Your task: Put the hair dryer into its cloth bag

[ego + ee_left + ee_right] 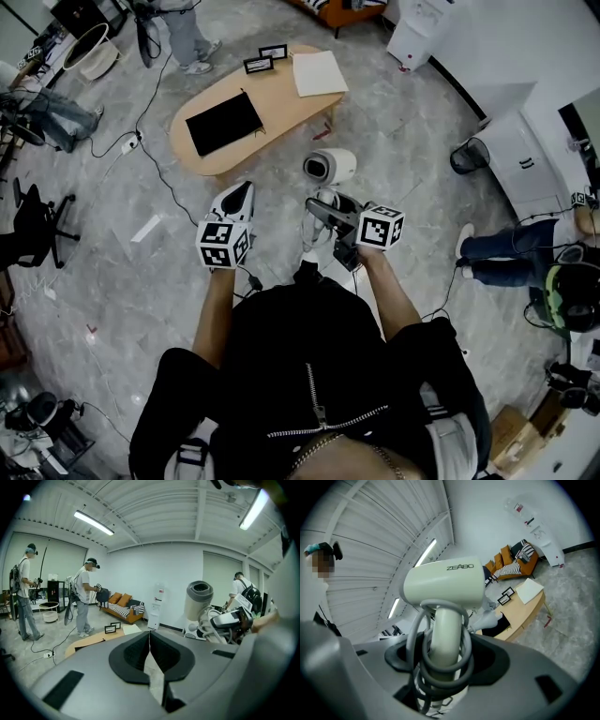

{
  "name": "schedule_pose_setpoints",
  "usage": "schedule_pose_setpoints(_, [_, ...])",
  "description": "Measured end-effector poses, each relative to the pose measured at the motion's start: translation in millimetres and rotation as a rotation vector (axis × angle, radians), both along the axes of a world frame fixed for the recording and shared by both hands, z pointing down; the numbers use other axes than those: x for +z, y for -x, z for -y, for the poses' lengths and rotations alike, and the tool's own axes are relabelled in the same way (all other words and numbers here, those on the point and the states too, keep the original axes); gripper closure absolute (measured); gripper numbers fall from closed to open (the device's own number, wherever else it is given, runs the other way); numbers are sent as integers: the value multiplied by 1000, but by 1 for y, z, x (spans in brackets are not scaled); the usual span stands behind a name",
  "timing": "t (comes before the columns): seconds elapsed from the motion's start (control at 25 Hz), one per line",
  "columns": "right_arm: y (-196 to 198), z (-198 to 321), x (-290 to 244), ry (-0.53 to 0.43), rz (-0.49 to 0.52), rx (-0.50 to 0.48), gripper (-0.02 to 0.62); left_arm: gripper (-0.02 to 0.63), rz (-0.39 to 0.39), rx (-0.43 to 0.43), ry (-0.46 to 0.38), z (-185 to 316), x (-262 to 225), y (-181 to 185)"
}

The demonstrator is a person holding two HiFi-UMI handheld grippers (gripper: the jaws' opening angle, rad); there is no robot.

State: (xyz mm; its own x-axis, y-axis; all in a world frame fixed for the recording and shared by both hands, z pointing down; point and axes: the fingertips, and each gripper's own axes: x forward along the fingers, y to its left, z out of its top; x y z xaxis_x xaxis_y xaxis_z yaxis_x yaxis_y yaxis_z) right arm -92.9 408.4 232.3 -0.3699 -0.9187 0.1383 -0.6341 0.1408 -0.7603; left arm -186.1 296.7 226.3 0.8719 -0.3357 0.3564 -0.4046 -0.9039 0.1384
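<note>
Head view, and the left forearm [214, 305] and right forearm [386, 286] stretch forward side by side above the grey floor [122, 281]. Left tool [236, 199] tips slightly down, jaws pressed together, nothing between them. Right tool [323, 214] sits nearly level, clamped on the cord-wrapped handle of the white hair dryer [329, 167]. Well ahead, the black cloth bag [223, 122] lies flat on the wooden table [281, 98].

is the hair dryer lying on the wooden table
No, the hair dryer is clamped by its handle in the right gripper, held over the floor short of the wooden table.
</note>
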Motion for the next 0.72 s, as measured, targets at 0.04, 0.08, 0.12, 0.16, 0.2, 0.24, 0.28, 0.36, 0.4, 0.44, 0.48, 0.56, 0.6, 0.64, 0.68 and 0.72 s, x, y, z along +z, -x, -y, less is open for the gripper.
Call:
schedule_pose_setpoints(0.04, [-5, 2, 0, 0, 0, -1, 308, 591, 0, -2, -1, 2, 0, -5])
schedule_pose_setpoints(0.08, [-9, 4, 1, 1, -1, -3, 307, 591, 0, -6, -2, 5, 0, -9])
schedule_pose_setpoints(0.12, [-13, 6, 2, 2, -1, -5, 307, 591, -1, -12, -3, 7, 1, -13])
schedule_pose_setpoints(0.16, [-18, 8, 2, 1, -1, -8, 307, 591, -3, -16, -4, 9, 1, -18])
schedule_pose_setpoints(0.2, [-23, 9, 2, 0, -2, -11, 307, 591, -3, -18, -3, 10, 2, -23])
schedule_pose_setpoints(0.24, [-27, 11, 2, -3, -4, -14, 307, 591, -3, -19, -2, 12, 2, -28])
schedule_pose_setpoints(0.28, [-31, 12, 2, -5, -6, -18, 307, 591, -2, -21, -1, 13, 3, -32])
schedule_pose_setpoints(0.36, [-36, 12, 5, -3, -9, -28, 308, 591, 0, -29, 6, 13, 6, -39])
schedule_pose_setpoints(0.4, [-39, 13, 7, -1, -4, -35, 307, 591, 2, -32, 10, 13, 8, -42])
schedule_pose_setpoints(0.44, [-42, 13, 8, -1, 4, -40, 307, 591, 4, -35, 14, 13, 9, -45])
schedule_pose_setpoints(0.48, [-45, 13, 9, 0, 10, -42, 307, 591, 7, -36, 16, 12, 11, -49])
schedule_pose_setpoints(0.56, [-51, 12, 11, 3, 10, -43, 307, 591, 14, -34, 17, 10, 12, -57])
schedule_pose_setpoints(0.6, [-54, 12, 12, 5, 8, -45, 308, 591, 16, -33, 17, 9, 12, -59])
schedule_pose_setpoints(0.64, [-55, 13, 13, 7, 6, -49, 307, 591, 19, -33, 17, 9, 12, -61])
schedule_pose_setpoints(0.68, [-56, 14, 14, 8, 6, -52, 307, 591, 22, -33, 17, 10, 13, -62])
schedule_pose_setpoints(0.72, [-58, 16, 14, 7, 7, -55, 307, 591, 25, -34, 18, 11, 13, -63])
